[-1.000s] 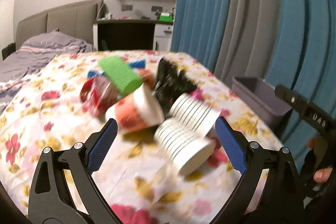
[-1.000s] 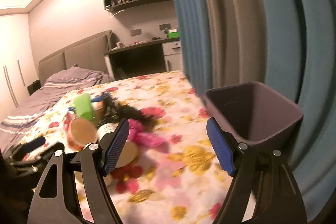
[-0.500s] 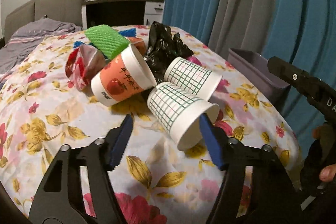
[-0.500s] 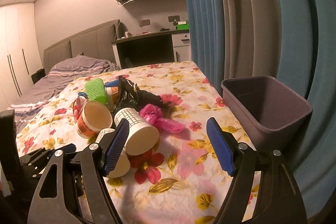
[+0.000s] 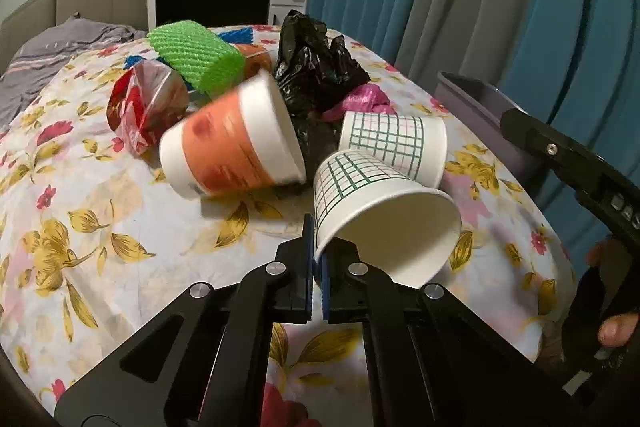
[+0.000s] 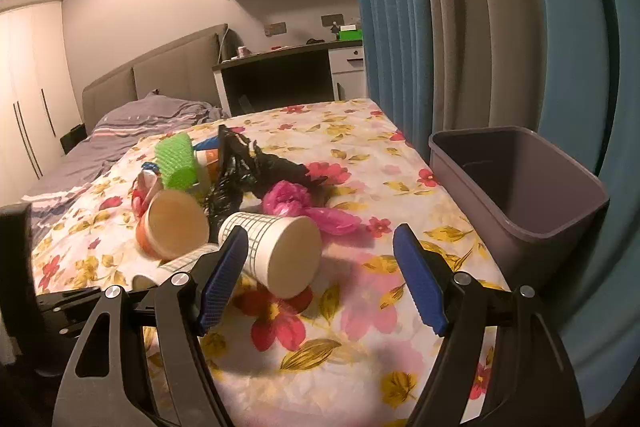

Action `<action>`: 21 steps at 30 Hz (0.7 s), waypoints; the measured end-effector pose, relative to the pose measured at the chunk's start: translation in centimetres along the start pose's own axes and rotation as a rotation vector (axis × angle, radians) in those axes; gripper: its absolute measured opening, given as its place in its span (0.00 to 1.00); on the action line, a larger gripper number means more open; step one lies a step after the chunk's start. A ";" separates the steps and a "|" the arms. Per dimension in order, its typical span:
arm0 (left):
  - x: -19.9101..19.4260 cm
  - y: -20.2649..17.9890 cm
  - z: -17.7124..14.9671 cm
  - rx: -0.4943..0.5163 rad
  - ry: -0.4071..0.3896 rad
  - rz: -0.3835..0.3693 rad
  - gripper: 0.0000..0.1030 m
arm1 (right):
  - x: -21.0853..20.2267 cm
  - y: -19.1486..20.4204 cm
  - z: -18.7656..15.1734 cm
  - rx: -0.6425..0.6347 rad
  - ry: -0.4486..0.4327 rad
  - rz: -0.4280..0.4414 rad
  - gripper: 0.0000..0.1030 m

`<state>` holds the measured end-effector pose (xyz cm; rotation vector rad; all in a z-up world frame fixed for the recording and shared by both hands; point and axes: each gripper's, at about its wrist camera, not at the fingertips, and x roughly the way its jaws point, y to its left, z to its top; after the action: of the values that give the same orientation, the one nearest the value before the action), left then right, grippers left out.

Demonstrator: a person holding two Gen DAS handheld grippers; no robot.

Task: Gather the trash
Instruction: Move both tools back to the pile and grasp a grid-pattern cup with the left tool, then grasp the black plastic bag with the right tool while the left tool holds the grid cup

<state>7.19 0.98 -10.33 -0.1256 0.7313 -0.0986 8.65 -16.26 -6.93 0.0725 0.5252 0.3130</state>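
**First cup pinched, bin still bare**

Left wrist view: the left gripper (image 5: 317, 269) has its fingers (image 5: 307, 267) closed on the rim of the nearest grid-pattern cup (image 5: 376, 211), one finger outside the wall and one inside the mouth. The cup lies on its side on the floral bedspread (image 5: 80, 211), mouth toward the camera; whether it is lifted off the cloth yet cannot be told. Just behind it lies a second grid cup (image 5: 394, 143), and beside that an orange-banded cup (image 5: 232, 151), blurred. Further back sit a black plastic bag (image 5: 316, 67), a pink bag (image 5: 360, 101), a green mesh sleeve (image 5: 196, 57) and a red wrapper (image 5: 144, 103). The grey bin's edge (image 5: 476, 99) shows off the bed's right side.

Right wrist view: the right gripper (image 6: 320, 277) hovers over the bed with its fingers wide apart, holding nothing. The second grid cup (image 6: 280, 251) lies near its left finger. The grey bin (image 6: 520, 187) stands against the bed's edge by the curtain, and the part of its inside that shows holds no trash.

By these views the task is barely started: one cup is gripped, nothing seems binned, and the whole pile remains on the bed.
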 end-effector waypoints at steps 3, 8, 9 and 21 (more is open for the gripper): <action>-0.9 0.1 0.1 0.002 -0.020 -0.024 0.02 | 0.6 -0.5 0.2 0.013 0.014 -0.002 0.67; -2.8 0.5 0.1 0.000 -0.051 -0.049 0.02 | 1.4 -1.2 0.4 0.022 0.029 -0.009 0.67; -3.3 0.7 0.2 -0.004 -0.058 -0.055 0.02 | 1.5 -1.4 0.5 0.023 0.032 -0.010 0.66; -5.1 2.7 0.6 -0.053 -0.111 -0.038 0.02 | 1.9 -0.7 0.2 0.033 0.066 0.051 0.59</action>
<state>3.97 4.33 -6.94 -0.1946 0.6213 -0.1077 10.53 -16.29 -7.75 0.1084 0.5946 0.3575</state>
